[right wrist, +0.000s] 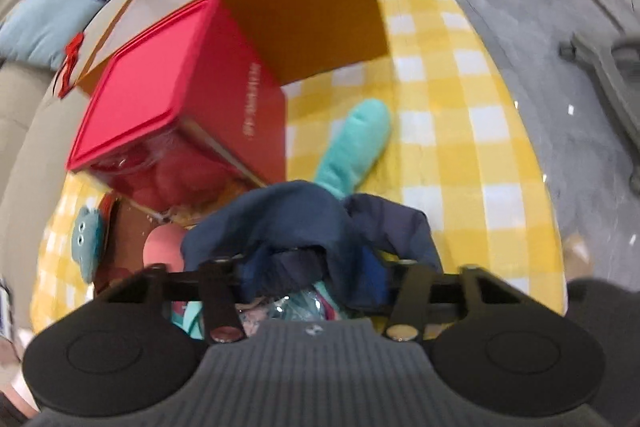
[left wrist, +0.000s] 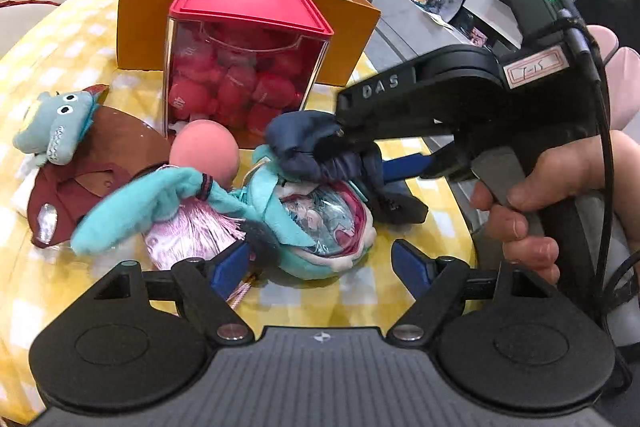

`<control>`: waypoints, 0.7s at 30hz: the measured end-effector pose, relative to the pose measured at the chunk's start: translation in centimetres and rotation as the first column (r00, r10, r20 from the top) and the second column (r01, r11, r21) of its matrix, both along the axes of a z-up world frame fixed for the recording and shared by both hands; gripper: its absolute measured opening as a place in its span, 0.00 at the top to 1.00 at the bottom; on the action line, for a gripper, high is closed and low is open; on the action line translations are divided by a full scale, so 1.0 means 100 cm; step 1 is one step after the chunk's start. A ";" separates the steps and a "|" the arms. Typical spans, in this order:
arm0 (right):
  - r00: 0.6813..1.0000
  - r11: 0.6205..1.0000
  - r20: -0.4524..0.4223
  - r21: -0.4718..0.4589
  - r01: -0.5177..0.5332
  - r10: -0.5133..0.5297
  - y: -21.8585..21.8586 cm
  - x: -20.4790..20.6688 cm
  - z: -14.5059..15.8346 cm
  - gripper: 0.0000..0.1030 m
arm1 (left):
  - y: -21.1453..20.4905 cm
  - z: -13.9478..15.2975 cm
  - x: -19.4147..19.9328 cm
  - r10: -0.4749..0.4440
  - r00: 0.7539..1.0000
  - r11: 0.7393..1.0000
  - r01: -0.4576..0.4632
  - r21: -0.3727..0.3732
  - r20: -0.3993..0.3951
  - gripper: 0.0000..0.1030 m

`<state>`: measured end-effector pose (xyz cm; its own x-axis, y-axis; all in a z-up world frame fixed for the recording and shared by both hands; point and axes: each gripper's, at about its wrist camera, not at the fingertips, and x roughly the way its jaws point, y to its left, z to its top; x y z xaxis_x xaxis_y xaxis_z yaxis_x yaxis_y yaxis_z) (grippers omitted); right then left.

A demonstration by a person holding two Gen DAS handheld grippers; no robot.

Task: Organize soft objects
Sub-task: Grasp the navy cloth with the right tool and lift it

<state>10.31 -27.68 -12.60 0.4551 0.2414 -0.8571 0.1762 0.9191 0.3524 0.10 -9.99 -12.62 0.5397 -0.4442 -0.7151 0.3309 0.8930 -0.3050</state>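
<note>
A yellow-and-white checked surface carries a heap of soft toys. At the back stands an open orange box. In front of it, touching or nearly so, is a clear cube with a red lid, full of red plush shapes.

The right gripper, held by a hand, reaches in from the right. Its tips are buried in a navy cloth lying on top of the heap; its jaws stand partly apart around the cloth, and whether they press on it cannot be told.

The left gripper hangs over a teal plush, jaws wide and empty.

A pink ball sits beside the cube. A grey-blue monster toy lies at far left on a maroon shirt.
</note>
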 end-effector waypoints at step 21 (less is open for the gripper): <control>0.958 0.973 0.218 0.179 0.146 -0.184 -0.053 -0.040 0.057 0.87 | -0.020 0.064 0.016 -0.277 0.953 0.952 0.255 0.169 0.122 0.06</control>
<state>6.33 -32.95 -6.94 0.6814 0.2711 -0.6799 0.2167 0.8125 0.5412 1.67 -11.96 -6.21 0.5177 -0.4790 -0.7089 0.5925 0.7984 -0.1068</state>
